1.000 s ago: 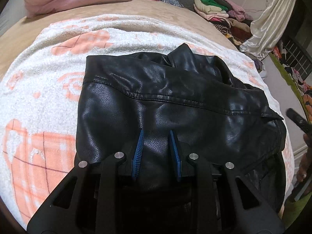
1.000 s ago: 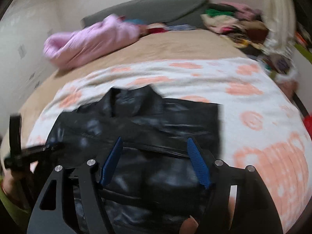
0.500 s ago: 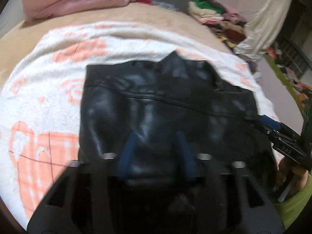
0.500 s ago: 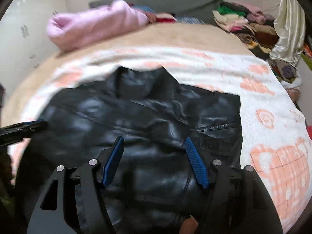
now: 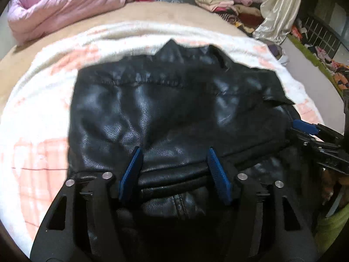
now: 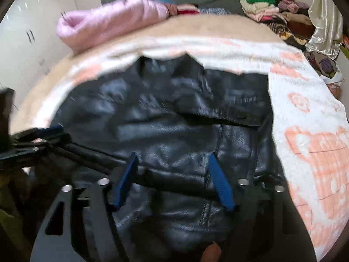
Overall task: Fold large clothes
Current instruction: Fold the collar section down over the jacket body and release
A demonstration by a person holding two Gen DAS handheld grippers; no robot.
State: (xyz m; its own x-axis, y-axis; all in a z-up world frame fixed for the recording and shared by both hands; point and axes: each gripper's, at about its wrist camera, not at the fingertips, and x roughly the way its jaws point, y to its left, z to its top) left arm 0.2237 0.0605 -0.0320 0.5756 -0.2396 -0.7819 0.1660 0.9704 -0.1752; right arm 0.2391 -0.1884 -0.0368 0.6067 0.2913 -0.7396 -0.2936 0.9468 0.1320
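A black leather jacket [image 5: 174, 104] lies spread on a white and orange blanket [image 5: 39, 118], collar at the far side. My left gripper [image 5: 174, 152] hovers over the jacket's near hem; its jaws are opening, the blue pads [image 5: 130, 174] stand wide apart and do not press the leather rolled between them. My right gripper [image 6: 173, 156] is over the jacket [image 6: 174, 113] near its right side, jaws also opening, pads clear of the leather. Each gripper shows in the other's view: the right gripper [image 5: 309, 133] at the jacket's right edge, the left gripper [image 6: 41, 135] at its left edge.
A pink quilt [image 5: 61, 11] lies at the far left of the bed. Piled clothes [image 5: 220, 0] and a shiny curtain [image 5: 277, 13] stand at the far right. The blanket [image 6: 309, 131] runs past the jacket to the right. Floor clutter [image 5: 322, 50] lies beyond the bed.
The left pads have spread from a narrow gap to wide apart. The right pads have widened a little. Both grippers have come closer over the jacket, and the right one has entered the left view.
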